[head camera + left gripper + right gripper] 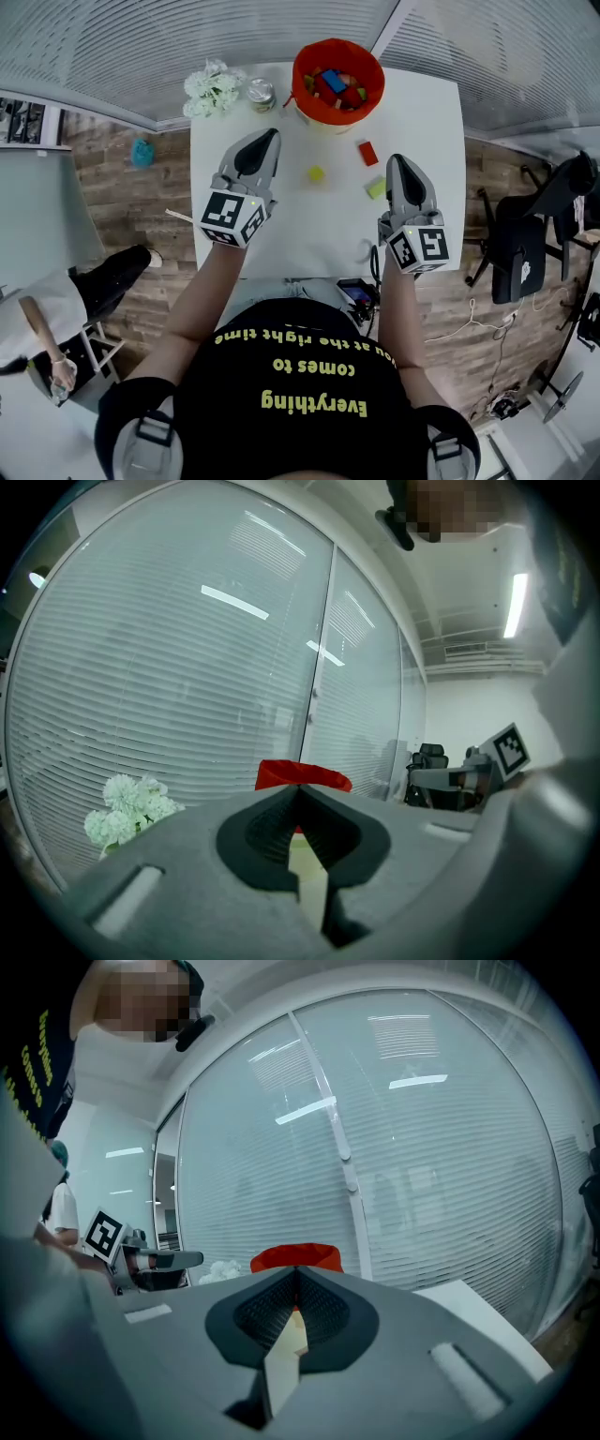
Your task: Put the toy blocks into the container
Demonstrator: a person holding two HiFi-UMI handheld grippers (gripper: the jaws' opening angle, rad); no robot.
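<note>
Three toy blocks lie loose on the tabletop [309, 225]: one yellow block [316, 173], one red block [367, 153] and one yellow-green block [376, 187]. One red container [300, 66] stands at the far edge. It holds several more blocks, at least one blue block [334, 82] among them, but their full number cannot be told. One bunch of white flowers [213, 88] and one small tin [260, 94] stand near the far left corner.
</note>
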